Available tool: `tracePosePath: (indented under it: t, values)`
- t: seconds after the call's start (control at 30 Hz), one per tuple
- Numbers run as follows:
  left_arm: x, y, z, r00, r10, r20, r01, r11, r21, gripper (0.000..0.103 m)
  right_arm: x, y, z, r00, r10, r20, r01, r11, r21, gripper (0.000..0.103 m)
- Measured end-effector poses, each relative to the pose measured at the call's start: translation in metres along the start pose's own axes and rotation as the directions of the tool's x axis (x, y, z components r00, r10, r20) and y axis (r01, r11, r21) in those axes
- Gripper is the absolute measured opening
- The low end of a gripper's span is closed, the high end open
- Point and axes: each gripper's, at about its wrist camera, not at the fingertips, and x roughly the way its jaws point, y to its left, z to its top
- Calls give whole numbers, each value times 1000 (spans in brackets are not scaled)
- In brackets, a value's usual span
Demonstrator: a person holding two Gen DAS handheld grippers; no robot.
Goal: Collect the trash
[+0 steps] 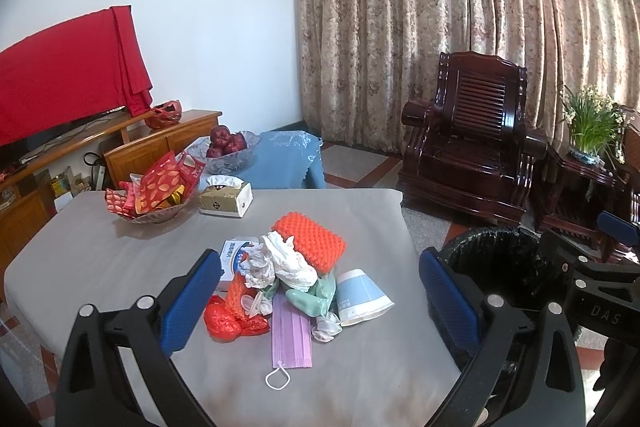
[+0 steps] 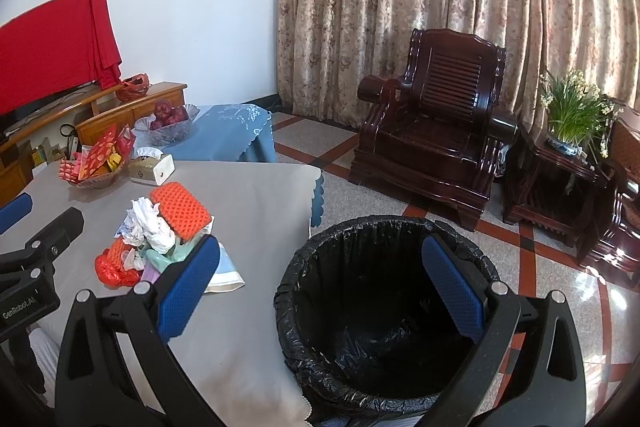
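Ahead, trash pile [image 1: 288,279] lies between left gripper's [image 1: 320,291] parted jaws; right gripper's [image 2: 320,283] jaws gape.

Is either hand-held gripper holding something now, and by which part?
Nothing is held. The left hand-held gripper and the right hand-held gripper are both open and empty.

Grey tablecloth [image 1: 100,259] – upon it orange dimpled foam [image 1: 310,241], lilac pleated mask [image 1: 291,339], red bag [image 1: 224,321], pale-blue paper cup [image 1: 362,297] – beside it black-lined bin [image 2: 384,311].

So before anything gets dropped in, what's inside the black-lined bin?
The bin shows only crumpled black liner on its walls and bottom; no trash is visible. The right gripper, open above it, and the near rim hide part of the inside.
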Motion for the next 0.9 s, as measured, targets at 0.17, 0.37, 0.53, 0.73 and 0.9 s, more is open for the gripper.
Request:
tracePosePath:
  t: [0.17, 0.37, 0.53, 0.73, 0.9]
  values:
    - [0, 1, 1, 1000, -1, 0, 1, 1000, -1, 97, 0, 0, 0, 1000, 0, 0, 0, 1000, 1, 98]
    - [0, 1, 0, 1000, -1, 1, 1, 1000, 0, 97, -1, 0, -1, 1000, 0, 0, 0, 1000, -1, 98]
    - [0, 1, -1, 1000, -1, 2, 1, 1000, -1, 97, -2, 0, 0, 1000, 0, 2, 0, 1000, -2, 98]
    - [-1, 1, 0, 1000, -1, 3, 1, 1000, 0, 97, -2, 0, 0, 1000, -1, 2, 1, 1000, -1, 98]
    - [-1, 1, 0, 1000, -1, 3, 1, 1000, -1, 97, -2, 0, 0, 1000, -1, 2, 1, 1000, -3, 98]
